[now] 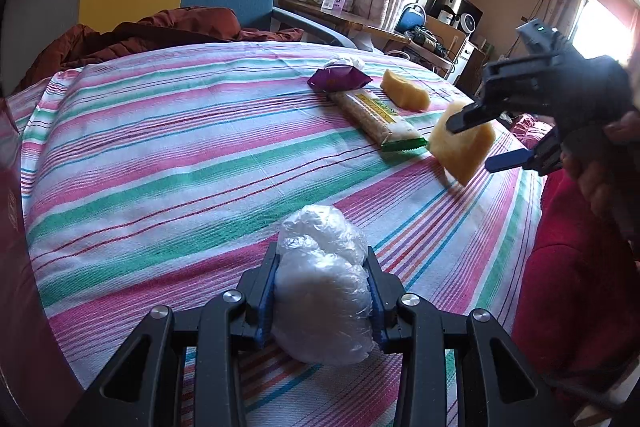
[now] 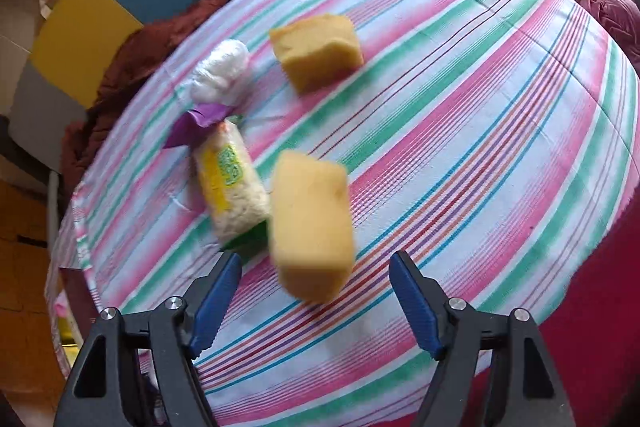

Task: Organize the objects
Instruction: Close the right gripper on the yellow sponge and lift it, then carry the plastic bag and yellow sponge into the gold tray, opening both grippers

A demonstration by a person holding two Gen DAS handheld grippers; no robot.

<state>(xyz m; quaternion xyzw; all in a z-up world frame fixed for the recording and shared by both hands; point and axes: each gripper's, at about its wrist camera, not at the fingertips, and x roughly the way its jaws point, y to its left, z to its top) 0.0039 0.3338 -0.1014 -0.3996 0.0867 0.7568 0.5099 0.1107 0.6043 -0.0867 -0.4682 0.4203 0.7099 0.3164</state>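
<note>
The left gripper (image 1: 322, 301) has its fingers (image 1: 266, 301) pressed against both sides of a white plastic-wrapped bundle (image 1: 322, 283), which sits clamped between them and rests on the striped cloth (image 1: 160, 163) of the worktop.

The right gripper (image 2: 316, 303) stands with its fingers (image 2: 218, 301) spread wide. A yellow sponge block (image 2: 312, 223) lies just ahead of the gap between them, clear of both pads and blurred (whether it rests on the cloth or is in the air cannot be told). In the left wrist view the same block (image 1: 462, 143) is tilted on one corner, with the upper finger of the right gripper (image 1: 486, 139) in front of it and the lower one just beside it.

Taking that sponge block as the landmark: a clear-wrapped snack bar with a yellow and green label (image 2: 230, 183) lies just beside it on its left, nearly touching. Beyond the bar lie a purple packet (image 2: 196, 125) and a second white plastic bundle (image 2: 220, 71). A second yellow sponge block (image 2: 318, 51) lies well beyond the first, apart from the others.
</note>
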